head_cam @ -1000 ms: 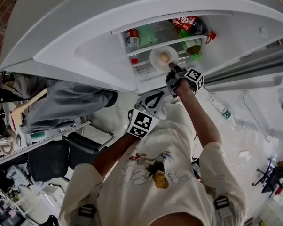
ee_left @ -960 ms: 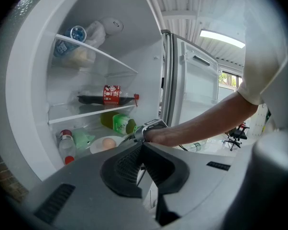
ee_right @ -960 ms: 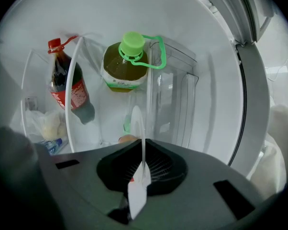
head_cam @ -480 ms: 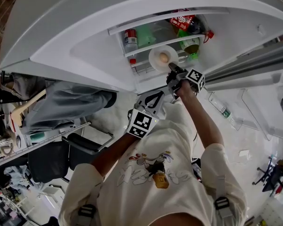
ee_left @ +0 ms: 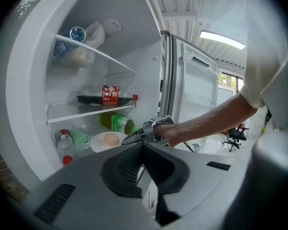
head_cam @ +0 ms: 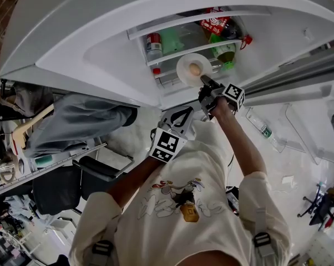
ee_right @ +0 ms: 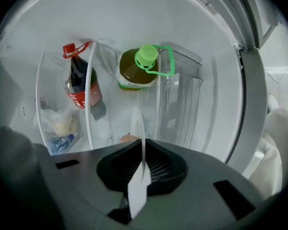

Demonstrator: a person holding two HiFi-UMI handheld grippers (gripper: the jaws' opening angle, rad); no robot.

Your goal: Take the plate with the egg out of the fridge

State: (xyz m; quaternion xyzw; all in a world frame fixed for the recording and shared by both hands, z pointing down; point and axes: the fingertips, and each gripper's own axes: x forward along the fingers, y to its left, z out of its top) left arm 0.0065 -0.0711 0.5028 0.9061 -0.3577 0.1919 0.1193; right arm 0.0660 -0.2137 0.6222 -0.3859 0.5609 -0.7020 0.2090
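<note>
A white plate (head_cam: pixel 192 69) with a brown egg (head_cam: pixel 195 68) on it sits at the front of the lower fridge shelf. My right gripper (head_cam: pixel 207 83) is shut on the plate's near rim. In the right gripper view the plate (ee_right: pixel 138 128) stands edge-on between the jaws, with the egg (ee_right: pixel 128 139) just left of it. My left gripper (head_cam: pixel 180 117) hangs below and outside the fridge, shut on nothing. The left gripper view shows the plate (ee_left: pixel 100 143), the egg (ee_left: pixel 111 139) and the right gripper (ee_left: pixel 134 137) past my left gripper (ee_left: pixel 143 147).
A green-capped oil bottle (ee_right: pixel 140 71) and a cola bottle (ee_right: pixel 82 87) lie behind the plate. A red-capped bottle (head_cam: pixel 154 46) stands left of it. The open fridge door (head_cam: pixel 300 76) is at the right. A person in grey (head_cam: pixel 78 121) and a black chair (head_cam: pixel 72 184) are at the left.
My right gripper and the plate have shifted very slightly right, out from the shelf. The left gripper has hardly moved.
</note>
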